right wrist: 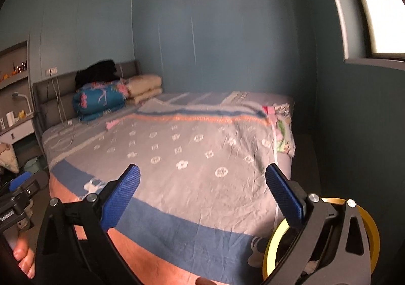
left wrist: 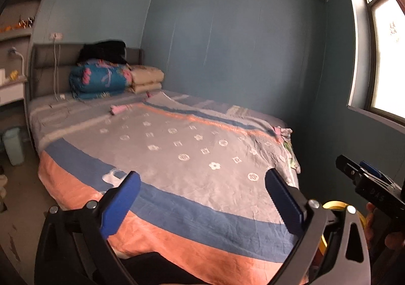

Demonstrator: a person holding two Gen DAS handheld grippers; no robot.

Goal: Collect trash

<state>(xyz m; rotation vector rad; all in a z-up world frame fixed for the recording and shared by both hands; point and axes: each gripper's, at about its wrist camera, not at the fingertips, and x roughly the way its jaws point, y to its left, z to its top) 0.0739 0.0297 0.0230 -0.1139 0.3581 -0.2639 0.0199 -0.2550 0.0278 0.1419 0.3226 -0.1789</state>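
- The trash itself is hard to pin down: the likeliest piece is a small pink scrap [left wrist: 118, 109] lying on the bedspread [left wrist: 197, 158] partway up the bed, well short of the folded bedding at the headboard; in the right wrist view the same pink scrap [right wrist: 112, 125] is blurred, and whether it is paper, cloth or wrapper cannot be told.
- A second cluster, pink and green crumpled bits [left wrist: 284, 134], sits at the far right edge of the bed near the wall; it reads as a loose jumble of pink, white and green pieces [right wrist: 278, 130] (possibly fabric, possibly litter, too soft to say).
- The left gripper [left wrist: 202, 201] hangs above the foot of the bed with its blue-padded jaws spread wide and nothing between them.
- The right gripper [right wrist: 202, 196] is likewise over the foot of the bed, jaws wide apart and bare.
- A yellow-rimmed bin [right wrist: 321, 239] stands low at the right, mostly hidden behind the right gripper's frame; its inside is dark and the contents cannot be made out.
- A pale bin [left wrist: 12, 145] stands on the floor left of the bed, cut off by the frame edge.
- Folded quilts [left wrist: 101, 78] are stacked against the headboard with a black bundle [left wrist: 103, 51] on top.
- The shelves [left wrist: 17, 29] at the left are blurred; their small items are unreadable.
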